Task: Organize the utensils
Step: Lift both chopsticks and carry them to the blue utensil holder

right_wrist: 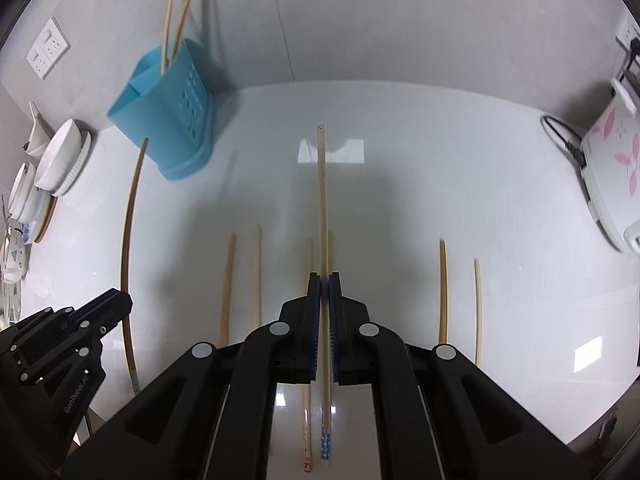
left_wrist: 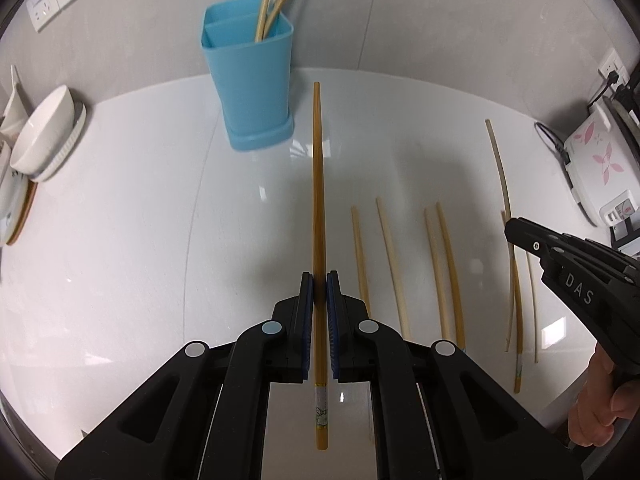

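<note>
White glossy table (left_wrist: 140, 220) runs to a grey wall; it carries everything here.

Rice cooker (right_wrist: 612, 168), white with pink flower print, sits at the table's right edge, cord plugged in behind it.

Stack of white bowls and plates (left_wrist: 44, 136) sits at the left edge, tipped on their sides.

Blue utensil holder (left_wrist: 250, 76) stands upright near the wall, left of centre. Two compartments visible at its top. A few chopsticks already stand in the rear compartment, leaning right.

Left gripper (left_wrist: 319, 284): fingers clenched on a dark amber chopstick (left_wrist: 318, 184). The stick runs straight out along the fingers, tip pointing toward the wall, just right of the holder. It is lifted off the table. Its decorated butt end hangs back below the fingers.

Right gripper (right_wrist: 324, 280): fingers clenched on a pale chopstick (right_wrist: 322, 184), also held lengthwise, tip forward, patterned blue end trailing behind the fingers. In the left wrist view this gripper appears at far right, the person's hand (left_wrist: 600, 404) wrapped on its handle.

Loose chopsticks (left_wrist: 444, 272) lie on the table in a rough row, roughly parallel, mostly apart, between and under the two grippers. Two pairs lie close together.
</note>
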